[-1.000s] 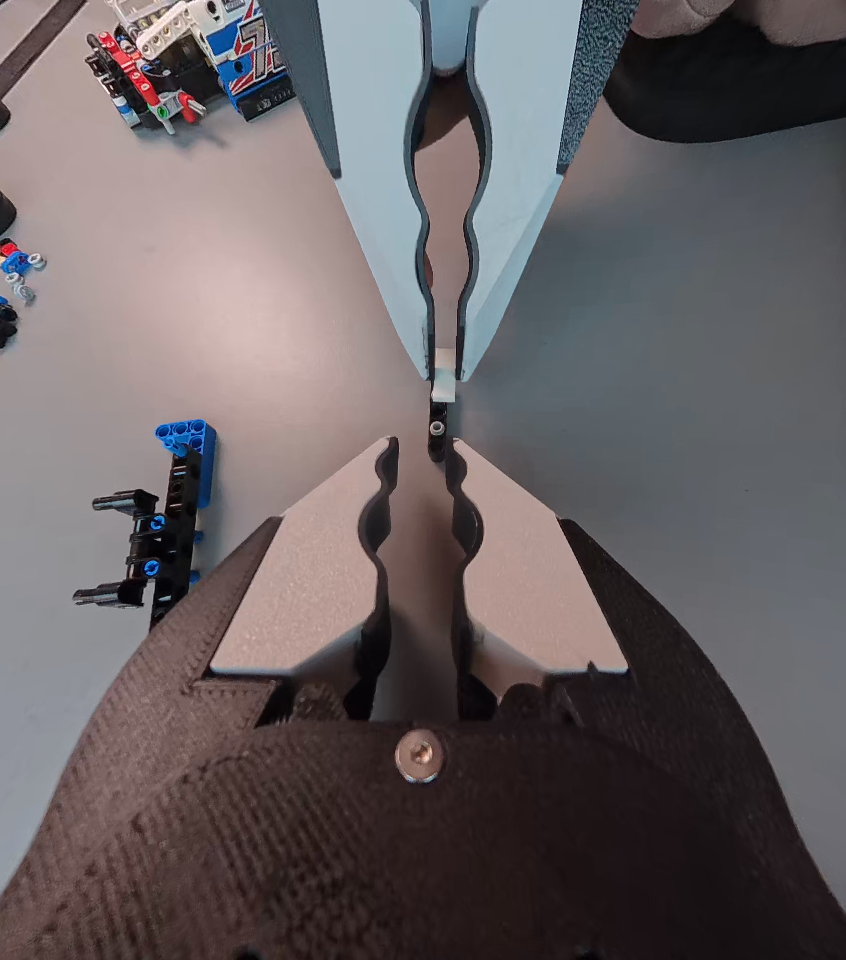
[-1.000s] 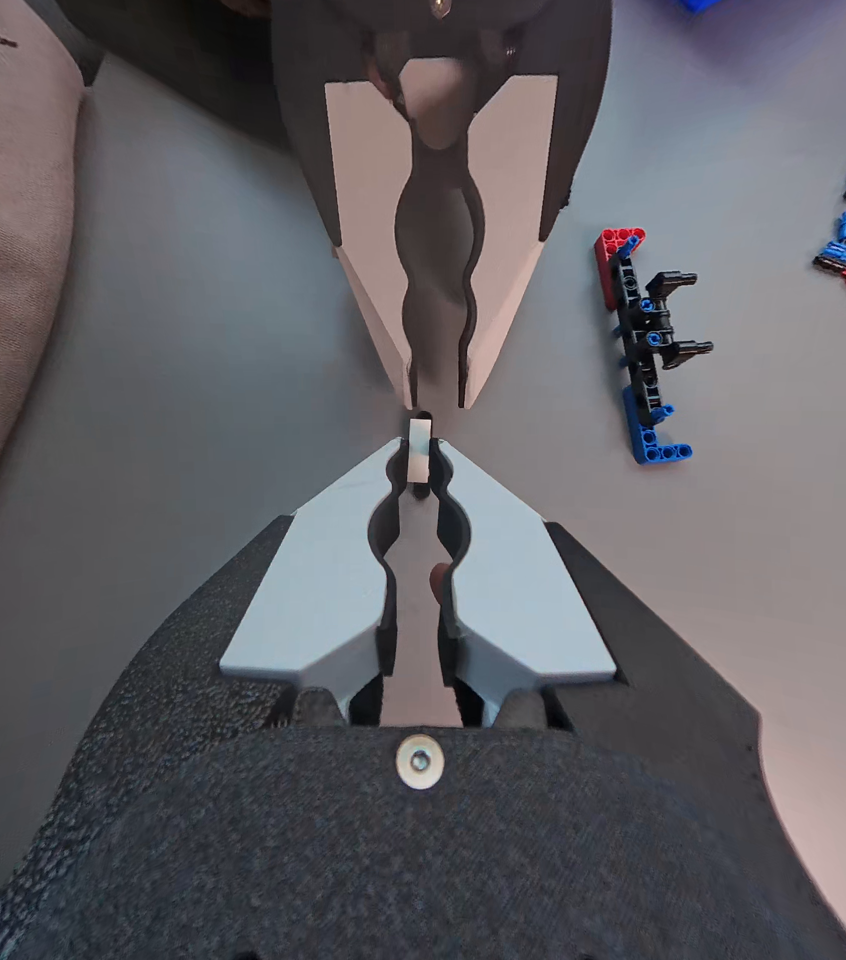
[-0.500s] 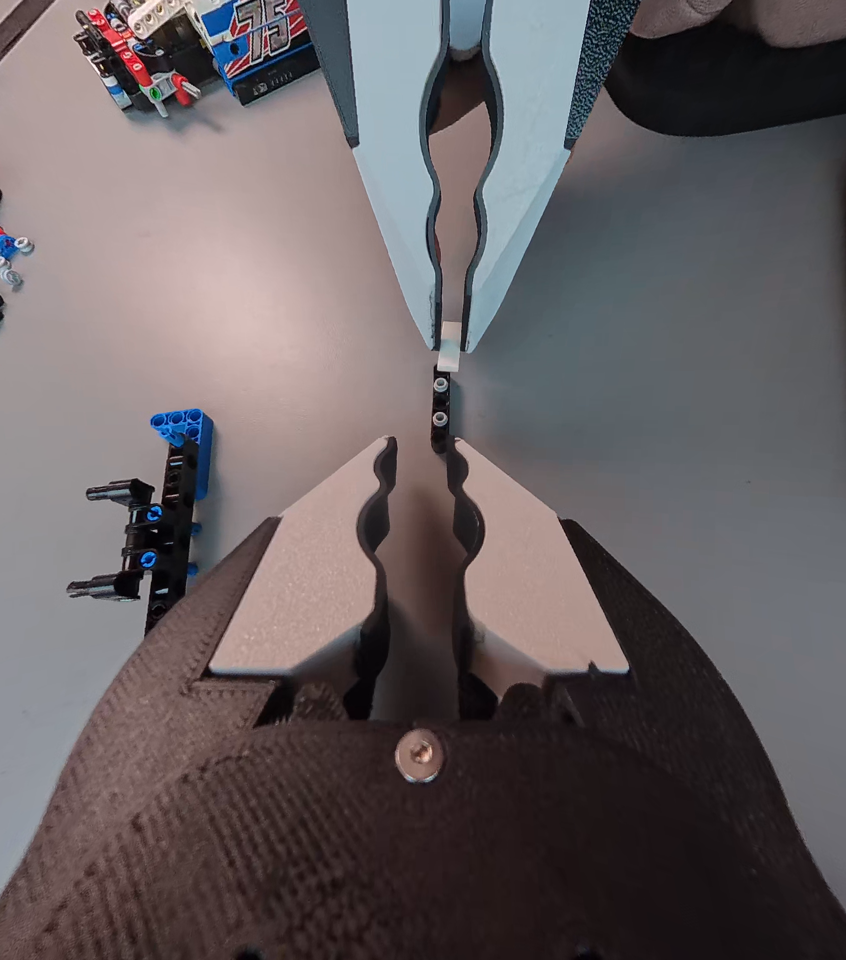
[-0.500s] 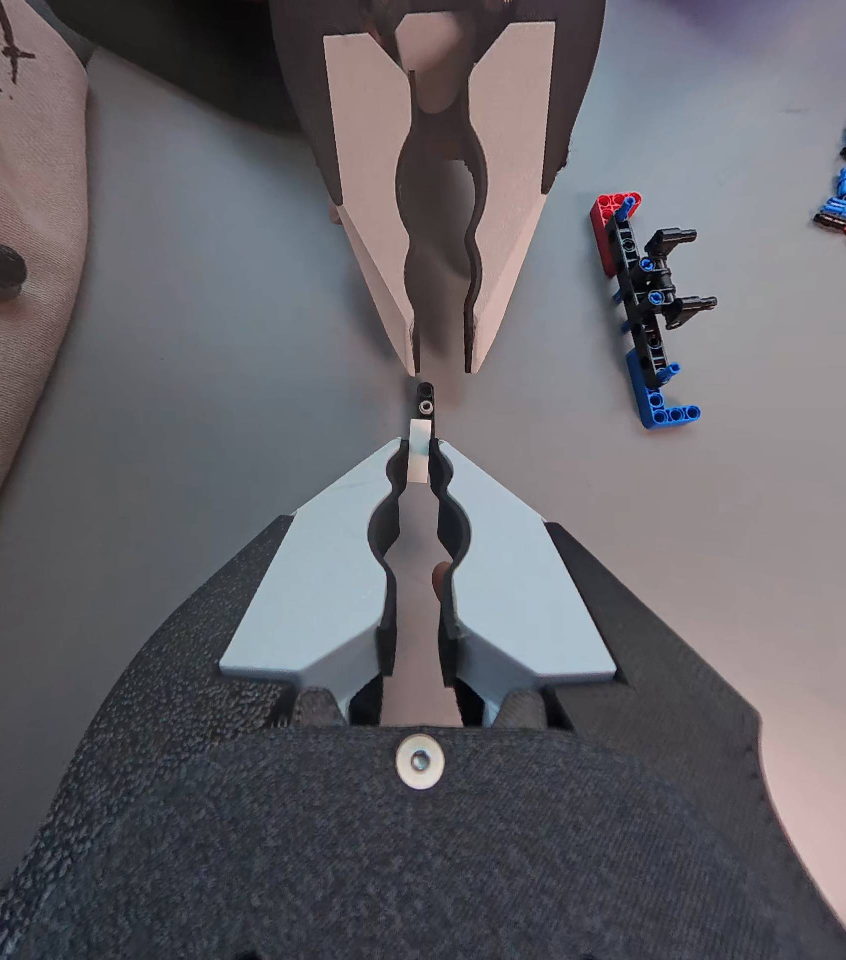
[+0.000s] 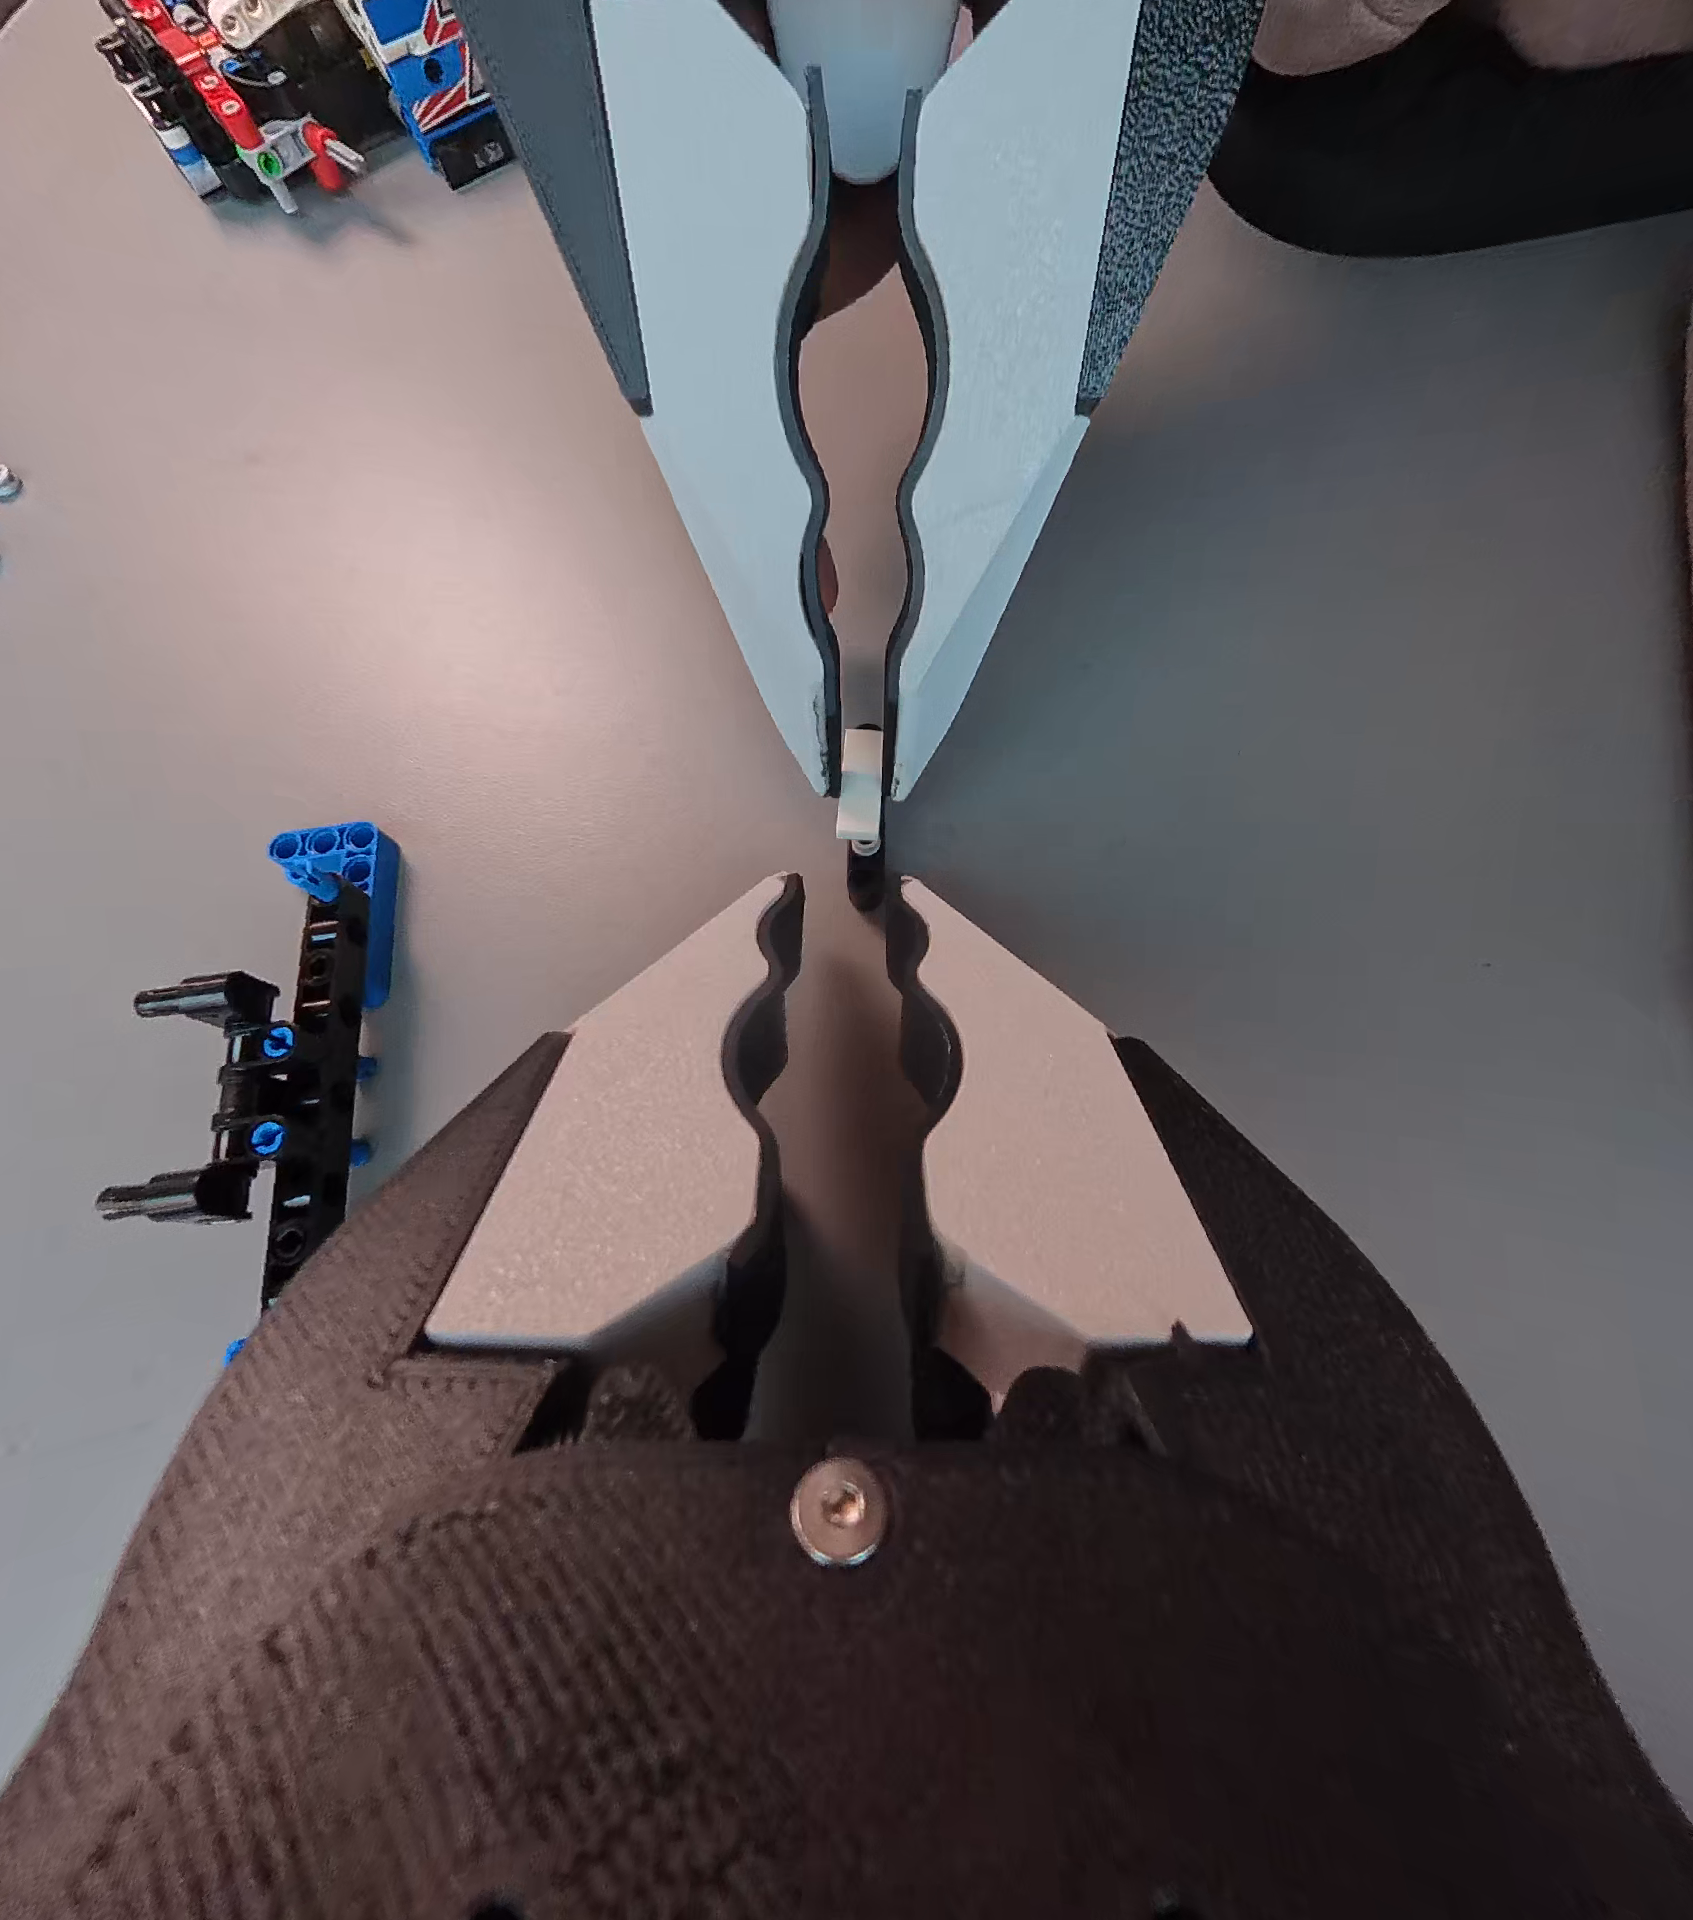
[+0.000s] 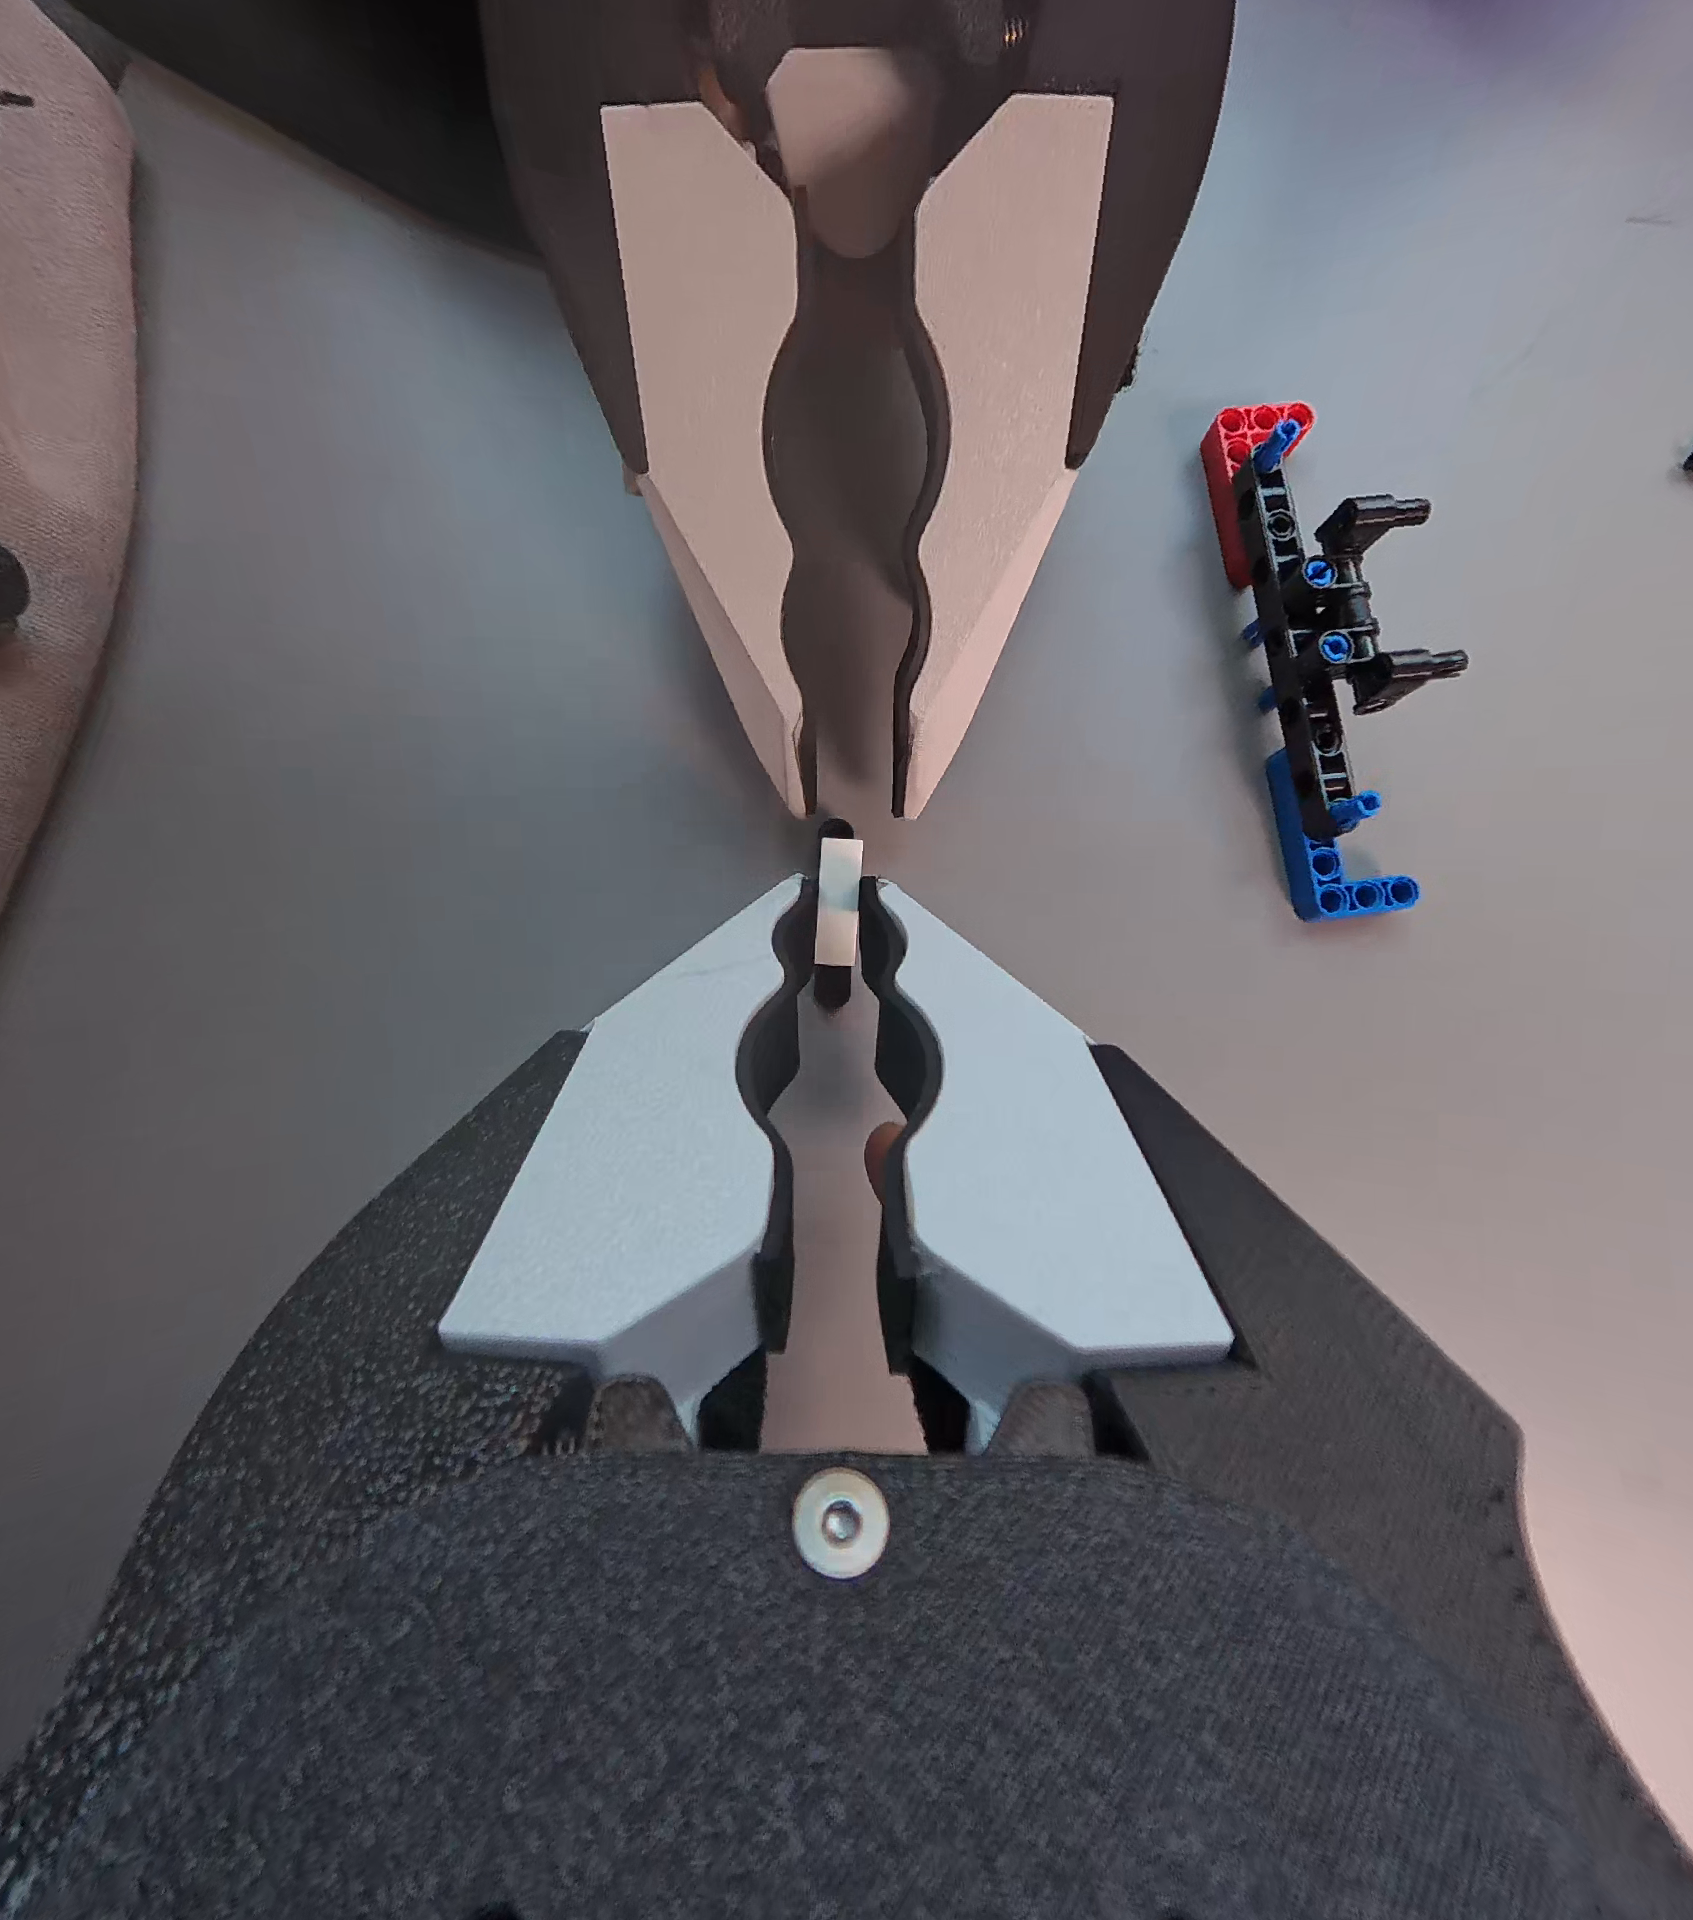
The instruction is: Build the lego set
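**Two grippers meeting tip to tip**

In the frame's middle, the right gripper (image 6: pixel 840 883) is pinching a small white piece (image 6: pixel 839 902) with a black pin (image 5: pixel 863 888). The pin is pointing straight at the left gripper (image 5: pixel 850 894), whose fingers are sitting slightly apart, gripping nothing.

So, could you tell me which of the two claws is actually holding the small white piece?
The right claw, with the pale blue fingers, is clamped on the white piece. The left claw, with grey fingers, stands open just short of it, gripping nothing.
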`<state>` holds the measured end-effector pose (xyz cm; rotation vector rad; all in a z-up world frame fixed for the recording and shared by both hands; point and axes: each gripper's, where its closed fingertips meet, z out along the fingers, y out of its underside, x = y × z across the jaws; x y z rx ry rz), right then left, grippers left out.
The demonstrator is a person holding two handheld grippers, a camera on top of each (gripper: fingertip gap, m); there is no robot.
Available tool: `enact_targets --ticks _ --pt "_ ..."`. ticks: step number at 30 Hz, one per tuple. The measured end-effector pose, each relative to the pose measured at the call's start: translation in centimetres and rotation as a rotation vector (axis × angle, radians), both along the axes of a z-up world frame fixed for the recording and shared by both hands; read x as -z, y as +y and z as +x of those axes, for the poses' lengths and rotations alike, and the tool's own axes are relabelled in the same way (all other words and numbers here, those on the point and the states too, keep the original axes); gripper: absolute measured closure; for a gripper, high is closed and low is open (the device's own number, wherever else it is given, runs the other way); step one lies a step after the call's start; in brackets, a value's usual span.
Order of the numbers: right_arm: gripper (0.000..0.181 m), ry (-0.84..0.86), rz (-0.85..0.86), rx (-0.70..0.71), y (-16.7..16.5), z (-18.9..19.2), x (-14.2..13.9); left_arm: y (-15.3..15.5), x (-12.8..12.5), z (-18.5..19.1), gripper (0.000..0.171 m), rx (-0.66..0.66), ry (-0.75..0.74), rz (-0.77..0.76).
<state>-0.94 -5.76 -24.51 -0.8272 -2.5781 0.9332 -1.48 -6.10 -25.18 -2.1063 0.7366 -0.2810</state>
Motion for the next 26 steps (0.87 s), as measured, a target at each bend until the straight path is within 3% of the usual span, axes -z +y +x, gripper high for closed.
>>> enact_targets --ticks 26 --pt "0.172 -0.025 -0.01 -0.001 0.08 0.12 0.76 0.47 0.05 0.9 0.165 0.007 0.025 0.012"
